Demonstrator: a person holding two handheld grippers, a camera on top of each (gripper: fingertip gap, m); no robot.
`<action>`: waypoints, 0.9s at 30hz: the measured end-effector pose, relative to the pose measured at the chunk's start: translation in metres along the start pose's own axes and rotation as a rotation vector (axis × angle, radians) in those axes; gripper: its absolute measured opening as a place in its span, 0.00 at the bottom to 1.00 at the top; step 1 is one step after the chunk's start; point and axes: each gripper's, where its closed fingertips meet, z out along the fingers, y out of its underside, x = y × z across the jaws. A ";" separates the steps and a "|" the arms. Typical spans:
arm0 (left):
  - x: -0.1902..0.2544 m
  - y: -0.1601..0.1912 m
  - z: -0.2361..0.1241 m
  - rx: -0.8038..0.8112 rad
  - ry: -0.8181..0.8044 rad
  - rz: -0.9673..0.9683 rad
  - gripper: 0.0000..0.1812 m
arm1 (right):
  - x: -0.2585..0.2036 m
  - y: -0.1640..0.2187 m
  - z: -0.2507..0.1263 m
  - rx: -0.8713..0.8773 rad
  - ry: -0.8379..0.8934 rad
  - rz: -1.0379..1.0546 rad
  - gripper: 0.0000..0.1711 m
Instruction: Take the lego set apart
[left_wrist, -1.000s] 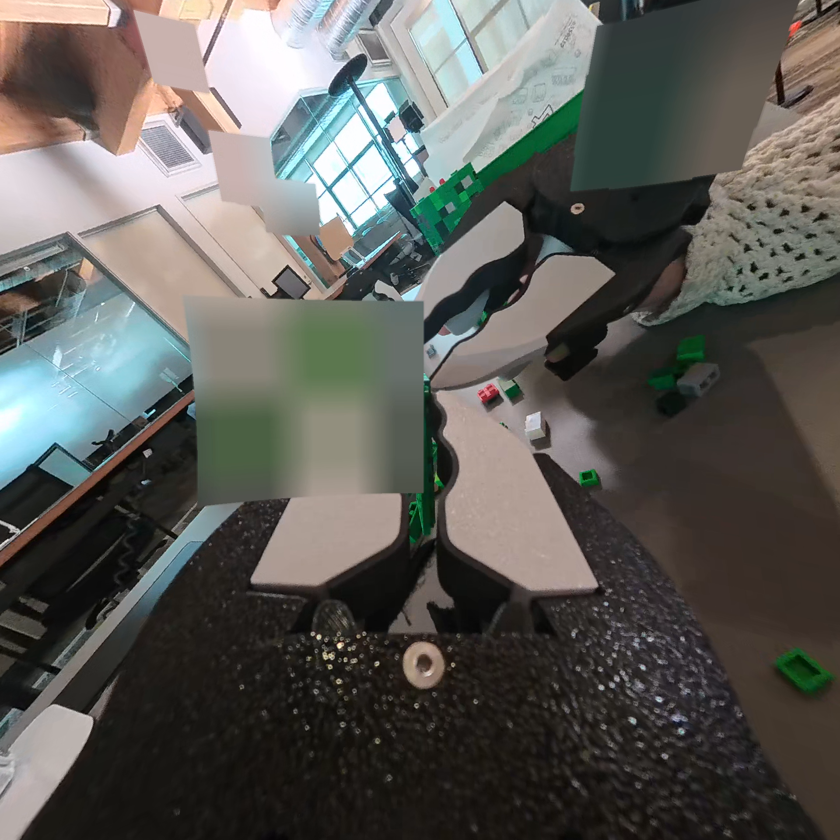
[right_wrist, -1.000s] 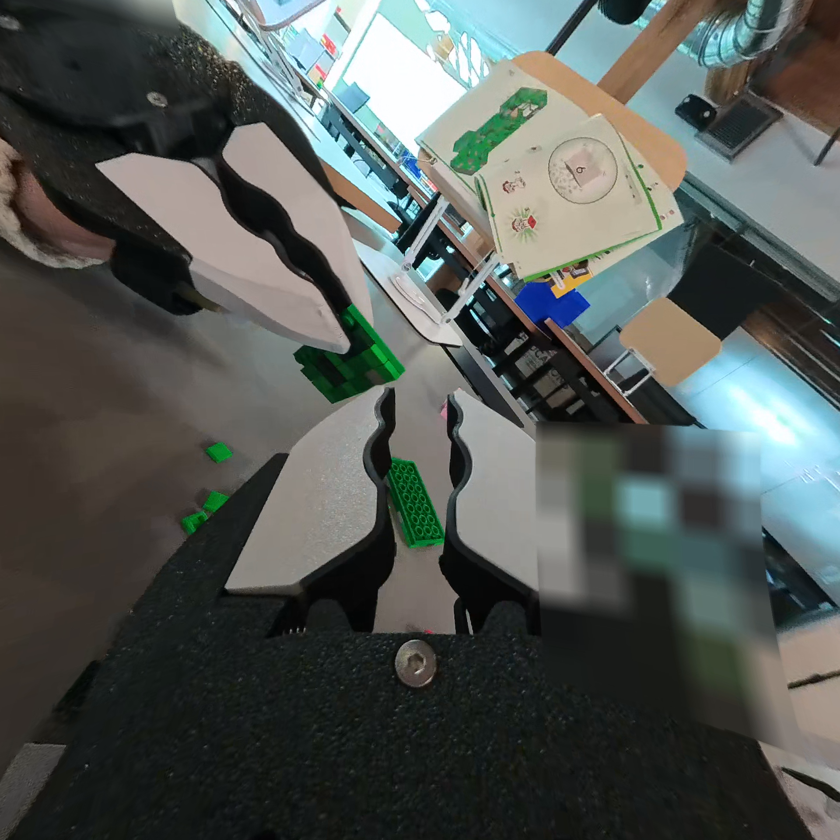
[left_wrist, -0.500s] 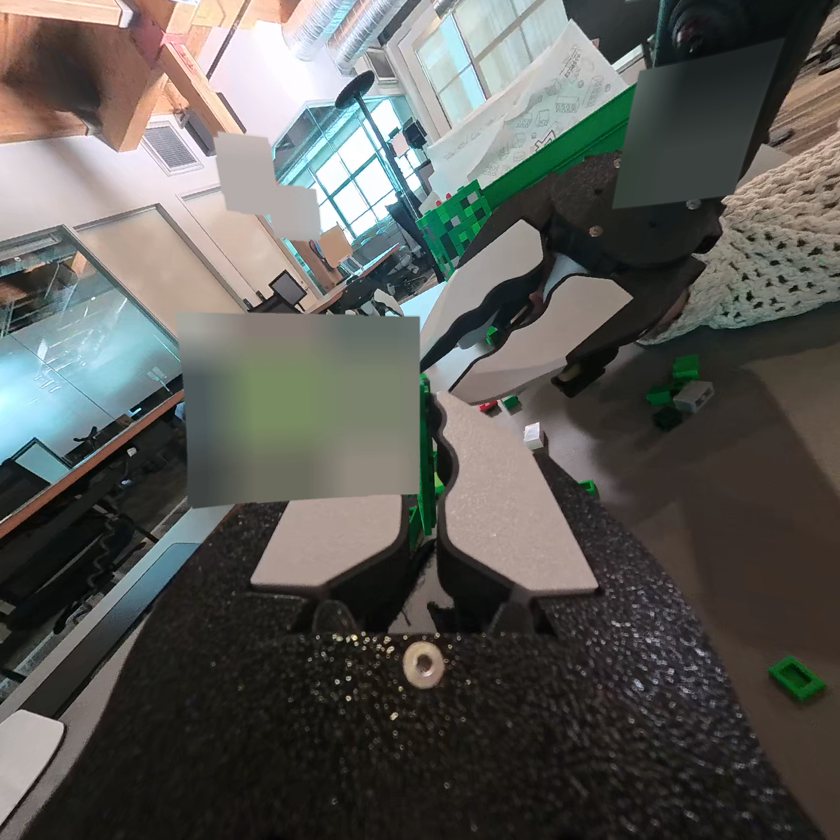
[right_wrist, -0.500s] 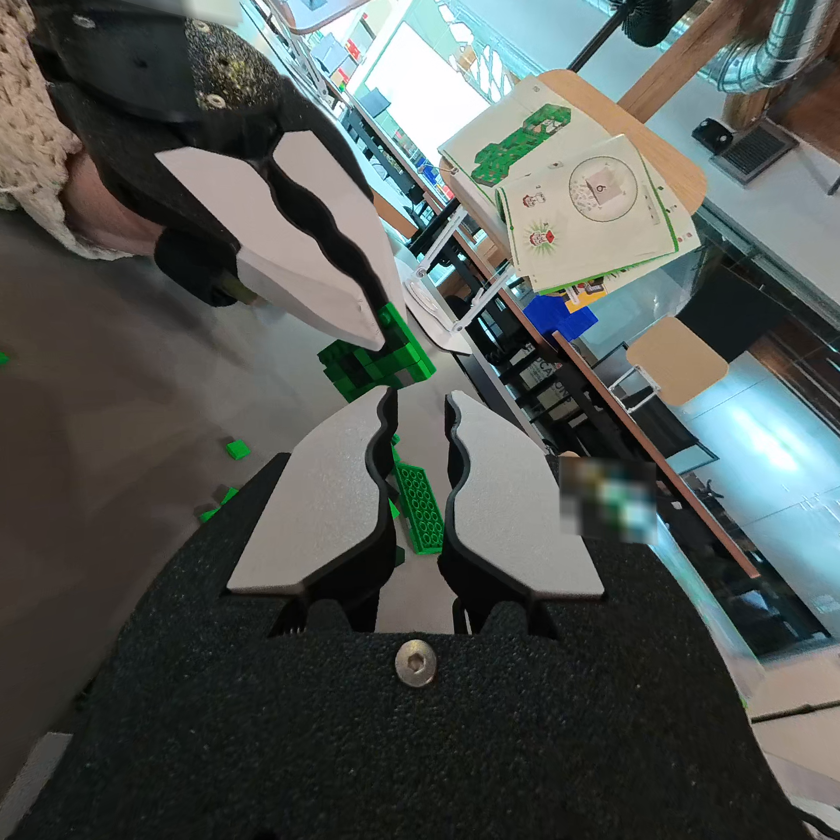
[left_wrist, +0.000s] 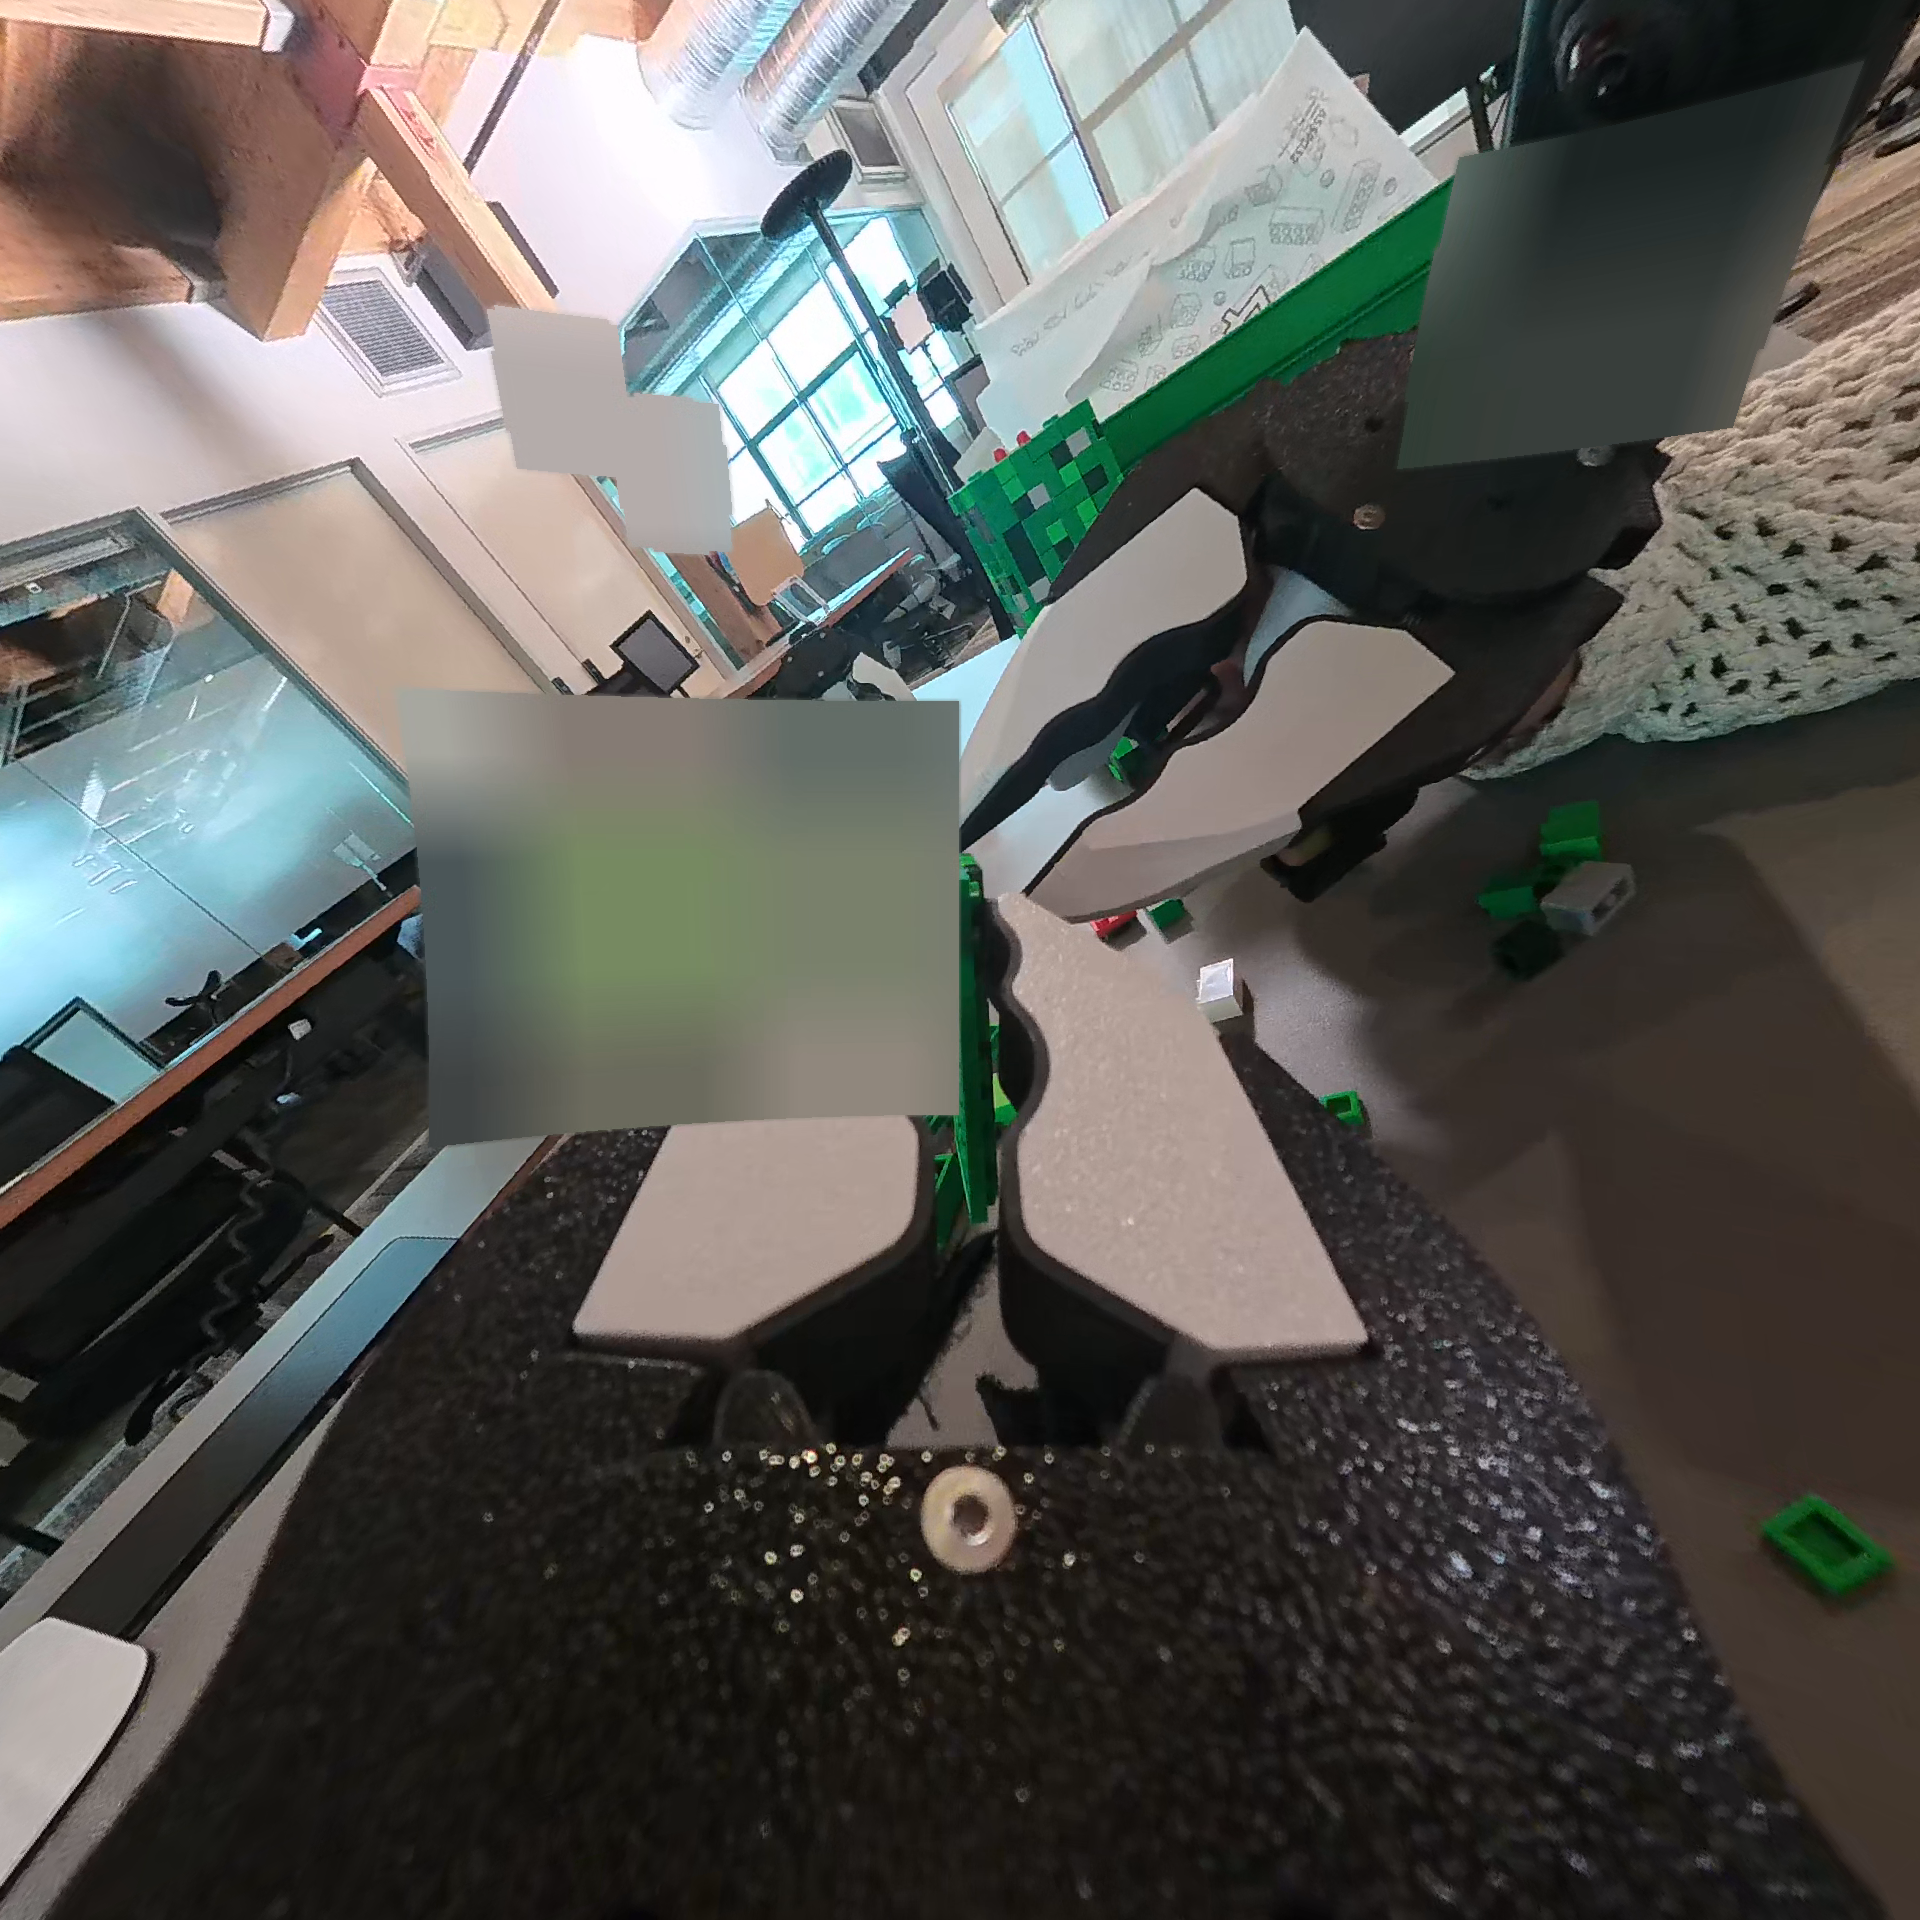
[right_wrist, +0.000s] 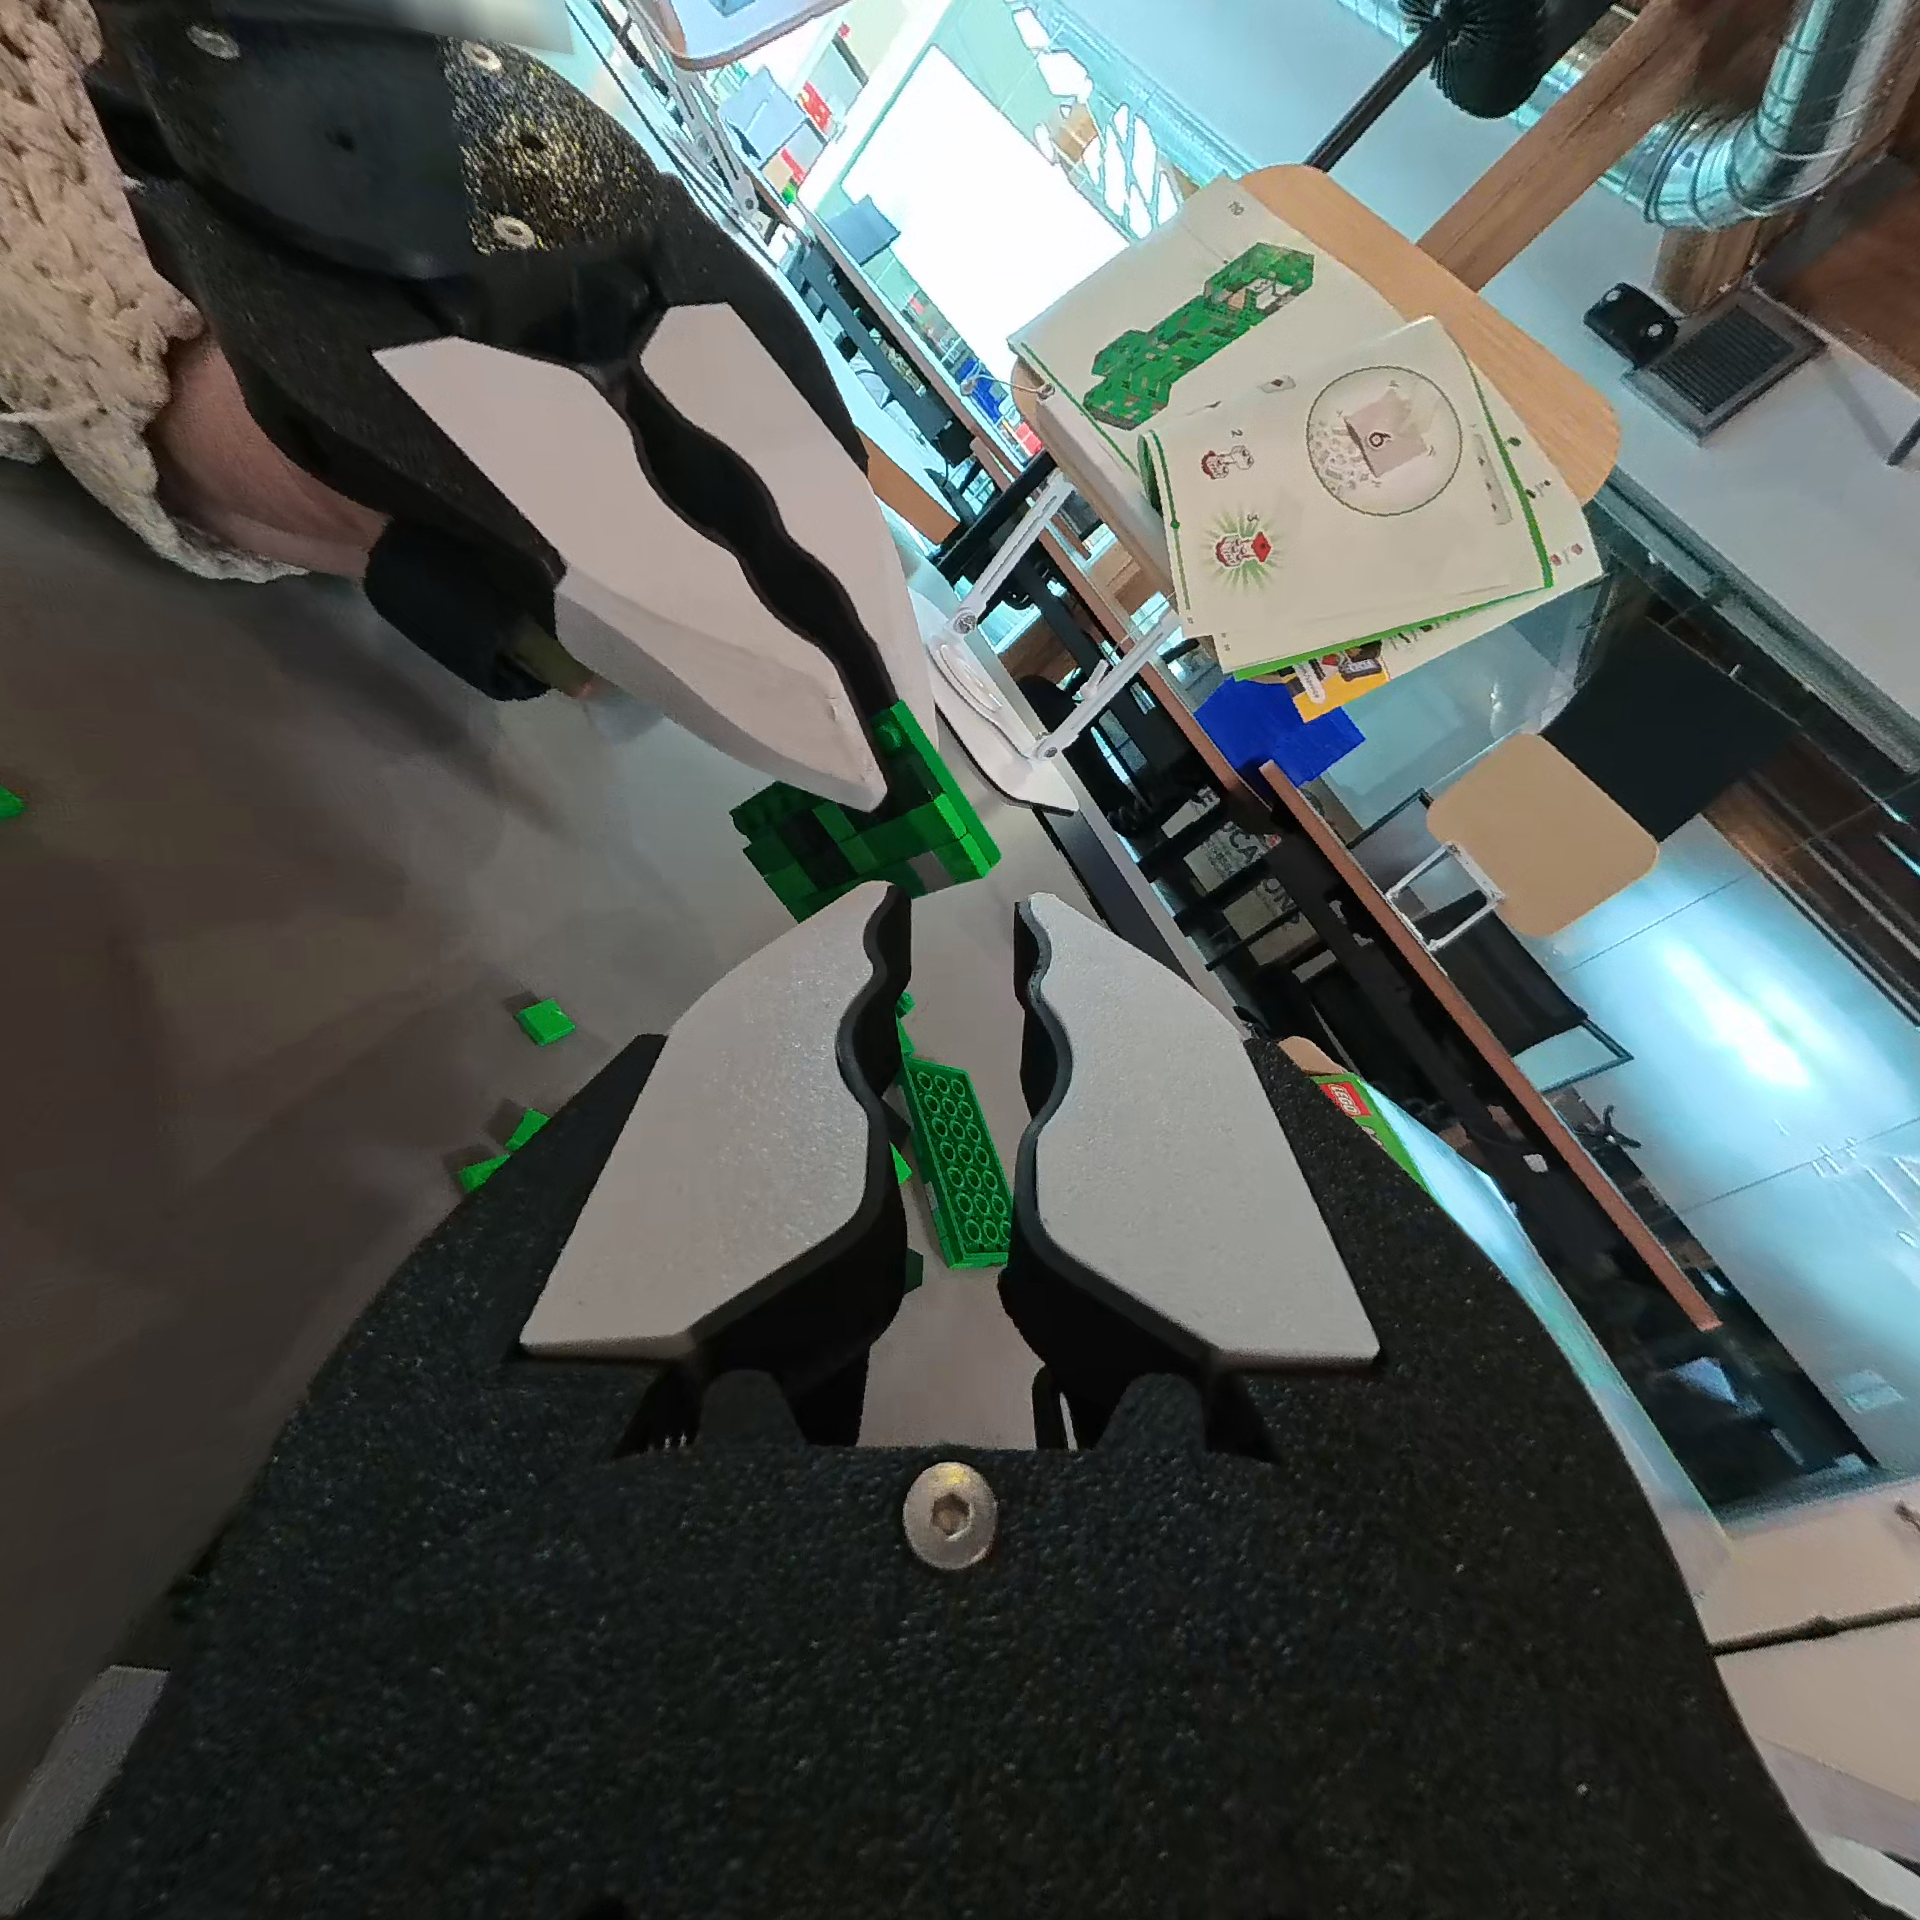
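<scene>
My left gripper (left_wrist: 987, 925) is shut on a green lego assembly (left_wrist: 971, 1049), seen edge-on between its fingers; a blur patch hides its left fingertip. In the right wrist view the left gripper (right_wrist: 891, 771) holds that green and dark block assembly (right_wrist: 873, 836) just above and ahead of my right gripper (right_wrist: 958, 906). The right gripper's jaws stand a little apart with nothing clamped. A green studded plate (right_wrist: 961, 1174) shows in the gap and seems to lie on the grey table (right_wrist: 260, 987). In the left wrist view the right gripper (left_wrist: 1003, 857) hangs close over my left fingertips.
Loose bricks lie on the table: a green piece (left_wrist: 1823, 1543), a white one (left_wrist: 1218, 987), a grey and green cluster (left_wrist: 1558, 883), a green tile (right_wrist: 543, 1018). A green box (left_wrist: 1299, 312) stands behind. Instruction booklets (right_wrist: 1351, 468) rest on a wooden seat past the table edge. Both grippers' tips are close together, under 4 cm apart. The green tile (right_wrist: 543, 1018) lies around 8 centimeters away from my right fingertips.
The two grippers have come closer together. The left gripper and its green assembly now sit right at the right gripper's fingertips. The jaws of both look unchanged.
</scene>
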 end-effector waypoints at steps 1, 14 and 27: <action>0.000 0.000 0.000 0.000 0.000 0.001 0.03 | 0.000 0.000 0.000 -0.001 -0.001 -0.002 0.10; -0.001 0.000 0.000 0.002 -0.005 0.003 0.03 | -0.003 0.002 0.002 -0.007 -0.011 -0.015 0.10; 0.000 0.007 0.002 -0.068 0.033 -0.133 0.03 | -0.006 -0.010 0.000 0.061 -0.018 -0.032 0.15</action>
